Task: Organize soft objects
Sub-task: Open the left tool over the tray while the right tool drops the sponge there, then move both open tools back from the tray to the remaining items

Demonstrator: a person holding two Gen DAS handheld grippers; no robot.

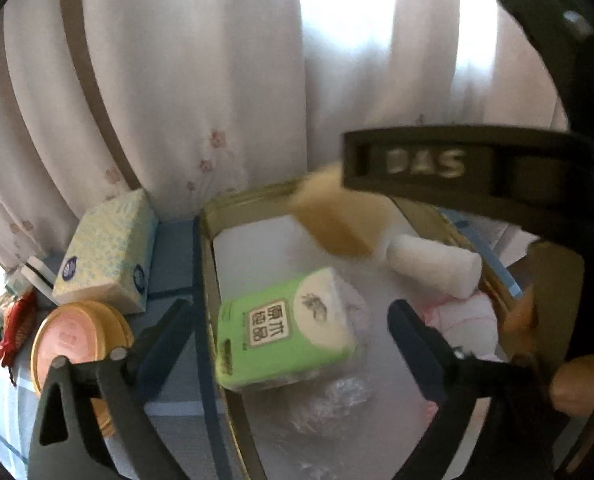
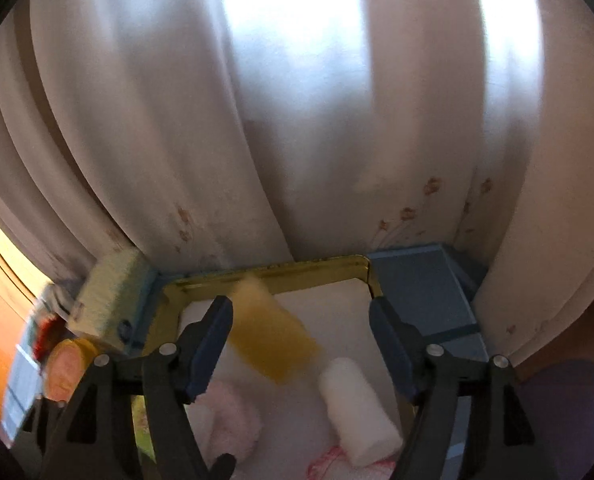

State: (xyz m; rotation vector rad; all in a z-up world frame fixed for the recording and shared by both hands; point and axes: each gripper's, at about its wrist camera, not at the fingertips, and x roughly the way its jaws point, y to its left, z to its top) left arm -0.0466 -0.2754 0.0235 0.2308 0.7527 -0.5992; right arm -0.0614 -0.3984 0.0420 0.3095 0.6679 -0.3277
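Observation:
A gold-rimmed tray (image 1: 207, 240) (image 2: 297, 274) with a white liner holds soft things. A green tissue pack (image 1: 285, 330) lies in it, between the fingers of my open left gripper (image 1: 293, 344), which does not touch it. A white rolled towel (image 1: 437, 266) (image 2: 357, 408) and a pink cloth (image 1: 465, 320) (image 2: 229, 412) also lie in the tray. A blurred yellow sponge (image 2: 275, 340) (image 1: 337, 224) is in the air above the tray, free between the fingers of my open right gripper (image 2: 301, 344).
A pale tissue box (image 1: 109, 252) (image 2: 113, 300) and a round pink-lidded tin (image 1: 77, 336) (image 2: 67, 372) stand left of the tray on the blue cloth. A crumpled clear plastic wrap (image 1: 337, 400) lies in the tray. White curtains hang close behind. The right gripper's body (image 1: 477, 168) fills the upper right.

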